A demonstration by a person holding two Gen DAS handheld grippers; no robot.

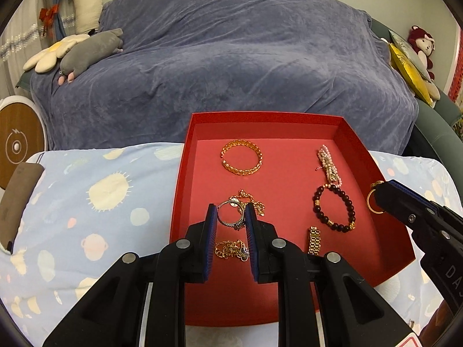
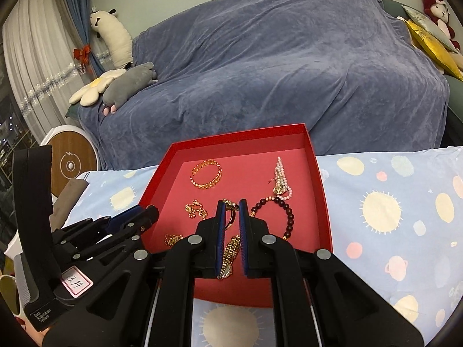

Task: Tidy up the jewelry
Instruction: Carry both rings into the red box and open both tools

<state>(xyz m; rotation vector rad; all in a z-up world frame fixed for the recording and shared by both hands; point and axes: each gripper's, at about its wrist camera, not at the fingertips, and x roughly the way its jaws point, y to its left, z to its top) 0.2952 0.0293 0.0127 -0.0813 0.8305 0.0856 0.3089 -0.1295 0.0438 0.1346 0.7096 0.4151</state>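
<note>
A red tray [image 1: 385, 219] on a blue patterned cloth holds jewelry: a gold cuff bracelet [image 1: 242, 157], a pearl strand [image 1: 328, 166], a dark bead bracelet [image 1: 334, 209], a gold watch band [image 1: 314, 240] and two gold chains [image 1: 231, 250]. My left gripper [image 1: 230, 212] is shut on a silver ring [image 1: 231, 214] above the tray's left part. My right gripper [image 2: 231, 205] is shut on a gold ring [image 2: 230, 212], seen also in the left wrist view [image 1: 373, 199] over the tray's right wall. The tray shows in the right wrist view [image 2: 325, 202] too.
A sofa under a blue-grey cover [image 1: 231, 57] stands behind the table, with plush toys [image 1: 84, 55] at its left and cushions [image 1: 411, 69] at its right. A round wooden-topped device [image 1: 17, 144] sits at the far left. A brown object [image 1: 17, 202] lies on the cloth's left edge.
</note>
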